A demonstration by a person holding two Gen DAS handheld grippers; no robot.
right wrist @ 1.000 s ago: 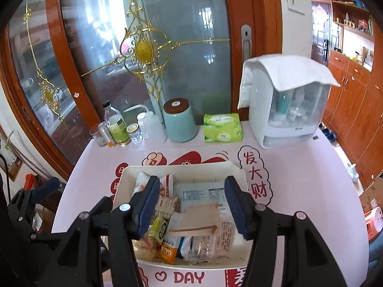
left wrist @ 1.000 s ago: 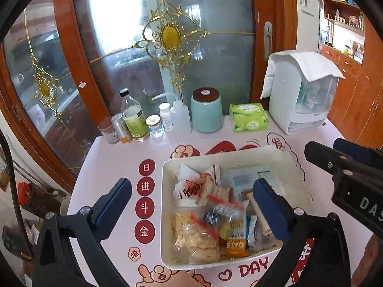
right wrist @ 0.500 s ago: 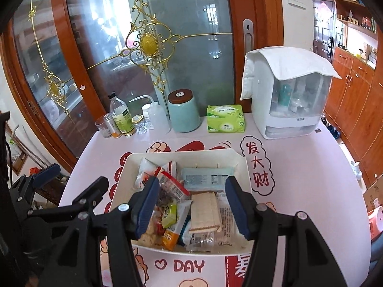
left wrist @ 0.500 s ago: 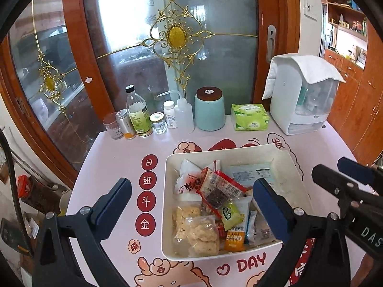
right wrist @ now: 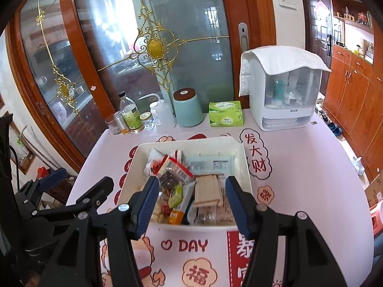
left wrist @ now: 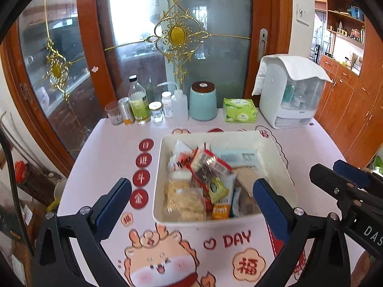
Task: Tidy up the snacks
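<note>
A white rectangular tray stands mid-table, filled with several snack packets: a red-trimmed clear packet, a bag of pale crackers, a wafer pack, a light blue packet. My left gripper is open and empty, held above the tray's near-left part. My right gripper is open and empty above the tray's near edge. Each gripper shows at the side of the other's view.
Along the table's back stand a glass, a can, a green-label bottle, small jars, a squeeze bottle, a teal canister, a green tissue pack and a white cloth-topped organizer box. A glass door stands behind.
Both grippers have pulled back and risen from the tray; it now sits farther away. The right gripper has opened a little wider. The snacks stay in the tray.
</note>
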